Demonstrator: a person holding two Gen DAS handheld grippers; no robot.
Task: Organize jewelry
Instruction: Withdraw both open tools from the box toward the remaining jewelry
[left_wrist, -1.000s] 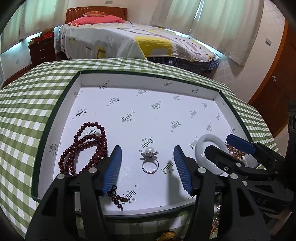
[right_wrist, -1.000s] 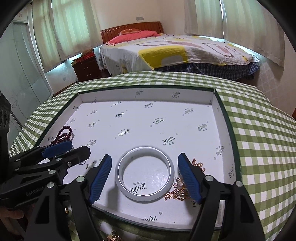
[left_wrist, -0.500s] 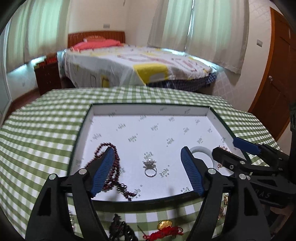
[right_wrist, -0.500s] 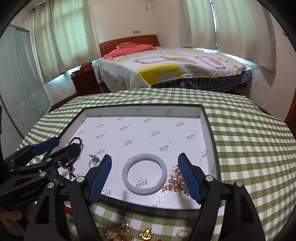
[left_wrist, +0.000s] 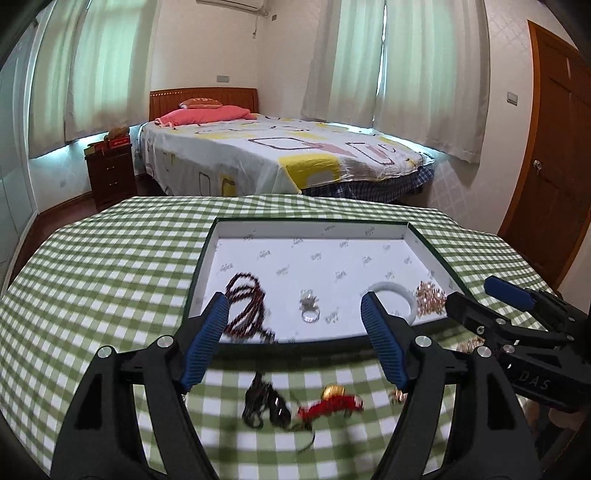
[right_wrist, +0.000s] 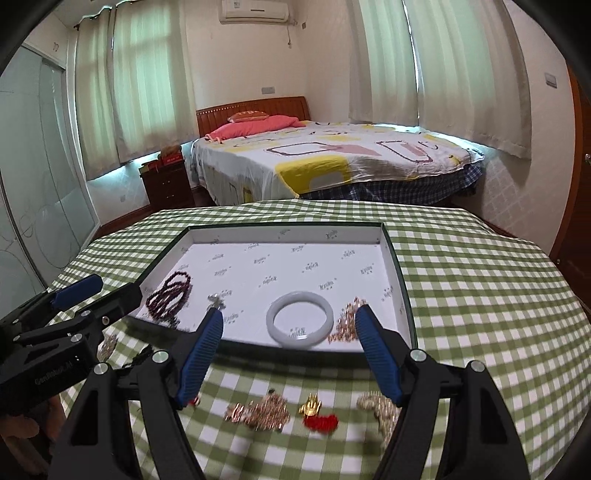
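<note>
In my left wrist view, the left gripper has just been opening; its 2 blue pads stand apart with nothing between them. Beyond the left pad, inside the white-lined tray, lies the dark red bead strand. Between the 2 pads, further out, sits the pearl ring. Just beyond the right pad lies the white bangle, with the rose-gold chain beside it to the right. Nearer than the pads, on the green checked tablecloth, I see a black cord and a red tassel charm, both blurred.

In my right wrist view, the right gripper is released, with its pads wide and empty. The left gripper shows at the left edge. The bead strand lies beyond and left of the left pad, and the ring is just beyond that pad's tip. The bangle lies between the 2 pads, inside the tray, and the chain touches the right pad's inner side in the picture. On the cloth, nearer than the pads, lie a gold chain heap, a gold charm with a red tassel and a pale gold piece.
</note>
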